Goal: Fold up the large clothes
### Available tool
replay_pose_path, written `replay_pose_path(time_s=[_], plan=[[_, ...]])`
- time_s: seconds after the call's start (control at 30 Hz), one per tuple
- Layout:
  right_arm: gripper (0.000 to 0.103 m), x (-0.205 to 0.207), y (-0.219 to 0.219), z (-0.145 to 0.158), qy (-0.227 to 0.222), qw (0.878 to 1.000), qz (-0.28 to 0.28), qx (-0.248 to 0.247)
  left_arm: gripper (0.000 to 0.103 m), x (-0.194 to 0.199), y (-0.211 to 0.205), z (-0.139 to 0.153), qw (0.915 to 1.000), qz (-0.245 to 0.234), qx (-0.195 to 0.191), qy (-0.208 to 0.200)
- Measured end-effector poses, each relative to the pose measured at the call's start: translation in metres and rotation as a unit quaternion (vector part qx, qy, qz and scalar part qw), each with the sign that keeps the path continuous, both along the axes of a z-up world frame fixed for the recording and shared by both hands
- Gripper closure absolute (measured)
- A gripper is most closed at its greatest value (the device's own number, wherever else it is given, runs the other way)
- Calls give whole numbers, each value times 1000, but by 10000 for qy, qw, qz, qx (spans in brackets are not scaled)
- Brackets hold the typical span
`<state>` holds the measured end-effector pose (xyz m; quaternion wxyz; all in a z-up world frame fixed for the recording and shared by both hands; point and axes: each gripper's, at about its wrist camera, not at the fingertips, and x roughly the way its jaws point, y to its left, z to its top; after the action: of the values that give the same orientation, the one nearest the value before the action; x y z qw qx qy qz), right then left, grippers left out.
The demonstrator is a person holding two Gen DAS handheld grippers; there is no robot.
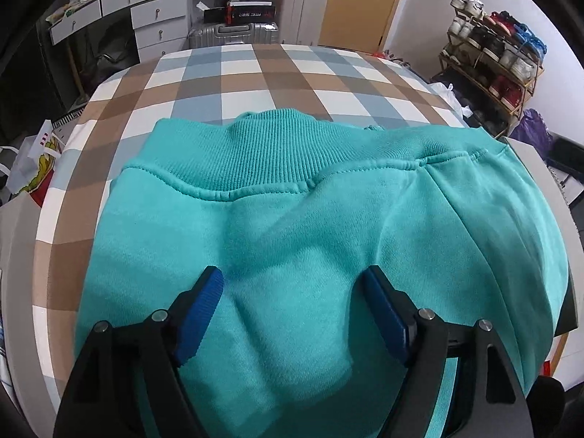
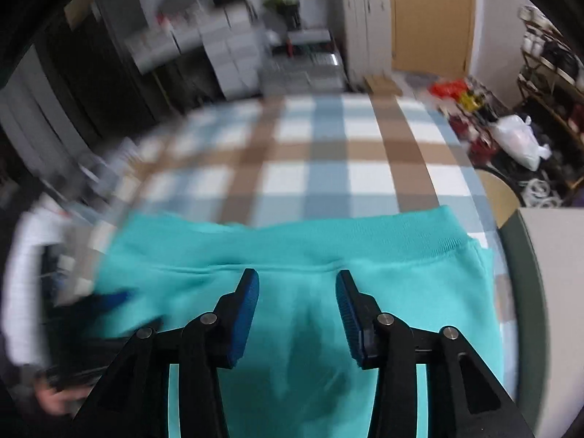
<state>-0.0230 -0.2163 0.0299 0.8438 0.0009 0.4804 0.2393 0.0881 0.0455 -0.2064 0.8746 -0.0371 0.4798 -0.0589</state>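
Note:
A teal sweatshirt (image 1: 292, 226) lies folded on the checked cover (image 1: 233, 73), its ribbed band (image 1: 277, 146) along the far edge. My left gripper (image 1: 294, 275) hovers close over the near part of it, open, blue pads (image 1: 204, 303) standing wide either side of a soft ridge of cloth without pressing it. In the blurred right wrist view the sweatshirt (image 2: 401, 284) fills the lower half. My right gripper (image 2: 296, 275) is open above it with nothing between its fingers. At the left edge of that view appear the other gripper (image 2: 109, 299) and a white sleeve (image 2: 25, 273).
The checked cover (image 2: 328, 168) stretches beyond the garment. Past its far edge stand suitcases (image 1: 233, 33), white drawers (image 1: 157, 22) and a wooden door (image 1: 361, 3). A shoe rack (image 1: 500, 54) and a white plastic bag (image 2: 518, 138) are on the right, a paper bag (image 1: 33, 160) on the left.

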Motion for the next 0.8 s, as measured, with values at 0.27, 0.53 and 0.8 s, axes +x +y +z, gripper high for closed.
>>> replay_pose_path(time_s=[0.27,0.53,0.8], plan=[[53,-50,-19,-74,1235,9881,-581,711,26,-7,-3,2,9999,83,97,-82],[55,-51,-10,-92,812,9912,-665,806,29,-46,-9,32,9930,-639,-966,-222],[51,-59,-50,-68,520,9770,-1243,1655,19,-68,-59,5,9932,-1085,409,76]])
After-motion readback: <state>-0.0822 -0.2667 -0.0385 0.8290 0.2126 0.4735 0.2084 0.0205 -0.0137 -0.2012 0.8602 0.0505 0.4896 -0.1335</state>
